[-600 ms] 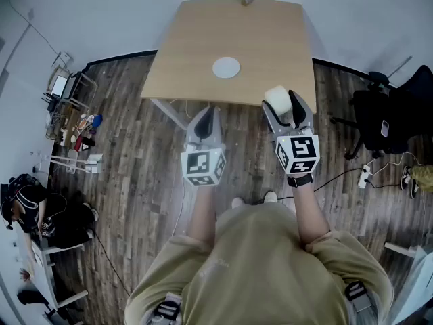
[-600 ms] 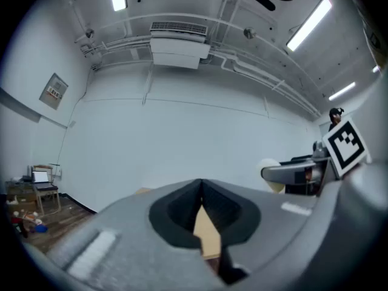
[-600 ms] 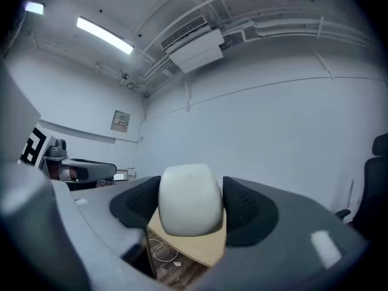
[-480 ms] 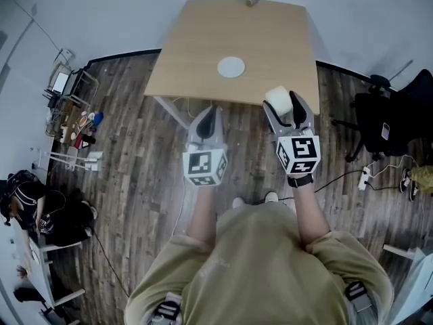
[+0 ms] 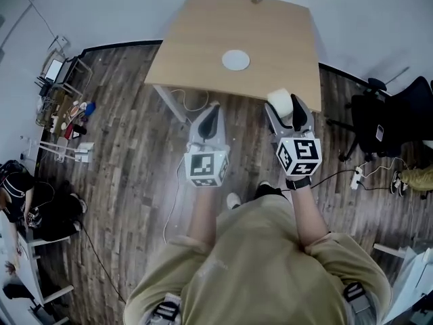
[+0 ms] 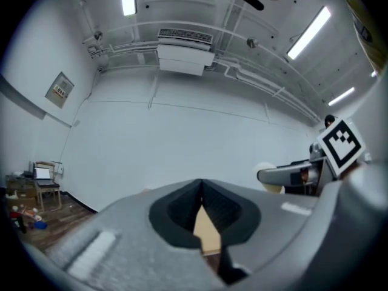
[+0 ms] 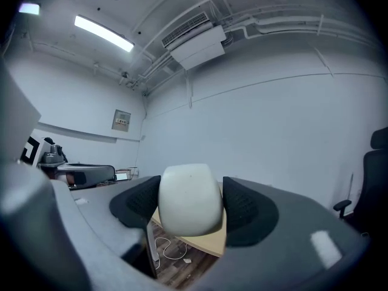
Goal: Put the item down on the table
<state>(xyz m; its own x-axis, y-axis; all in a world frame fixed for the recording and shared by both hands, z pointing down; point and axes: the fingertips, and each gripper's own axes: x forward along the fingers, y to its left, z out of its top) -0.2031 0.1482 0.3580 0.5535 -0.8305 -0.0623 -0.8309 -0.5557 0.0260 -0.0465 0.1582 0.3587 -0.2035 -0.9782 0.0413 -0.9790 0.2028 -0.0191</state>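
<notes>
My right gripper (image 5: 285, 109) is shut on a white cup (image 5: 279, 101), held level over the near edge of the wooden table (image 5: 203, 42). In the right gripper view the cup (image 7: 189, 200) fills the gap between the two dark pads (image 7: 248, 206). My left gripper (image 5: 210, 118) is shut with nothing in it and hangs over the floor just short of the table. In the left gripper view its jaws (image 6: 205, 216) meet at the tips, with a strip of table showing behind. A white round saucer (image 5: 235, 60) lies near the middle of the table.
A black office chair (image 5: 389, 117) stands to the right of the table. Cables and a power strip (image 5: 353, 178) trail on the wood floor. At the far left are a small stand with a laptop (image 5: 53, 69), clutter, and a seated person (image 5: 30, 205).
The table and saucer have slid slightly up and right in the head view as the person stepped forward. Both grippers keep their hold and spacing.
</notes>
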